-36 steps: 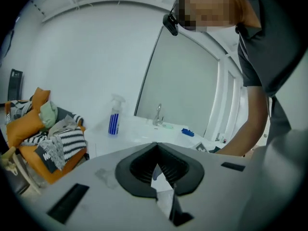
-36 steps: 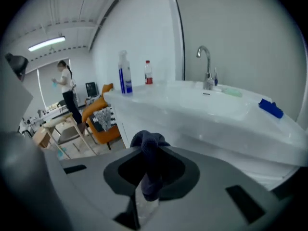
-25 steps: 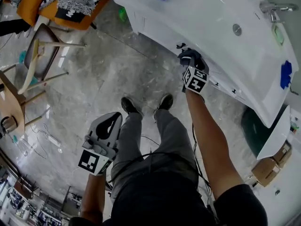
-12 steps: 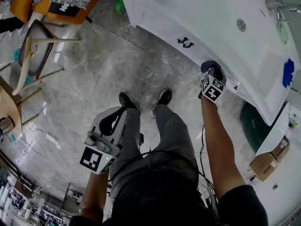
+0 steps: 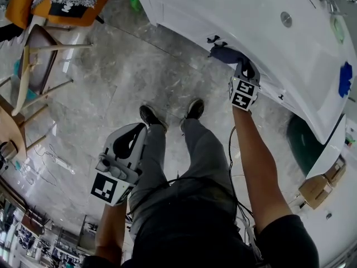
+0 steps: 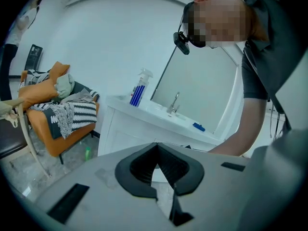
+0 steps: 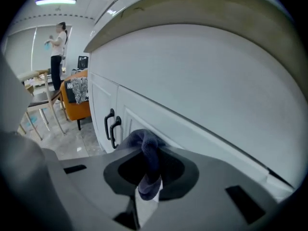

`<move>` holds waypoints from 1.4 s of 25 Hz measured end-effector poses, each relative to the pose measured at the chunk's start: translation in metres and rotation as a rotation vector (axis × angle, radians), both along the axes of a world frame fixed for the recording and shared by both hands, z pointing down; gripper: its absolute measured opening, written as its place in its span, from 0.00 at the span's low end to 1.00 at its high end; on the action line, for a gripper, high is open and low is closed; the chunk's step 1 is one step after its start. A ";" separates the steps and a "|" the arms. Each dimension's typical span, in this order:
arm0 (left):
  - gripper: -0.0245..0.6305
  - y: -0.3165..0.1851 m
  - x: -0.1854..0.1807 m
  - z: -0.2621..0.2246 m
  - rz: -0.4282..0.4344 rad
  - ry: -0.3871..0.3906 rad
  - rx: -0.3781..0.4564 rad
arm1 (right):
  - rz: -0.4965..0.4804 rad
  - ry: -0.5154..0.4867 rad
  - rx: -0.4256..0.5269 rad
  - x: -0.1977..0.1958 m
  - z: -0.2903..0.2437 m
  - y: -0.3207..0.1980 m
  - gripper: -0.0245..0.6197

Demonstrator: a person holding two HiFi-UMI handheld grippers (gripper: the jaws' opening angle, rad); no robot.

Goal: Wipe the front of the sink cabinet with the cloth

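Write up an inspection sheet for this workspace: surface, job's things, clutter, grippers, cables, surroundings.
Surface: white cabinet front under the sink top, with two dark handles; no marks seen.
Job's things: dark blue cloth pressed to the cabinet front just right of the handles.
Clutter: blue-striped spray bottle and a small blue item on the sink top; green bottle on the floor by the cabinet.
Grippers: right gripper shut on the cloth; left gripper shut, empty, held low beside the leg.
Cables: dark cable hanging along the right arm.
Surroundings: grey marble floor, orange armchair piled with textiles, wooden chair, cardboard boxes.
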State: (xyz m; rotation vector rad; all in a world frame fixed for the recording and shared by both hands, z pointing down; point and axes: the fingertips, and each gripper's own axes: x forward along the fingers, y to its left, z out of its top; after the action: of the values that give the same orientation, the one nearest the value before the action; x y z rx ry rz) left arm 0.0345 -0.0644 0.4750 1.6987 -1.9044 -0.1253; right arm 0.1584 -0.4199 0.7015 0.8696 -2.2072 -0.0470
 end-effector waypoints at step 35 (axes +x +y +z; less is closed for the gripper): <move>0.04 -0.002 0.003 0.105 -0.018 0.061 -0.019 | 0.247 0.033 -0.177 0.024 0.158 -0.012 0.11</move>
State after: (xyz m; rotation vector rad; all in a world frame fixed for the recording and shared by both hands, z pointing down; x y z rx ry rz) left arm 0.0371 -0.0665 0.5801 1.6476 -1.8707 -0.1638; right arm 0.1822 -0.4321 0.8599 1.0258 -2.0226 0.2473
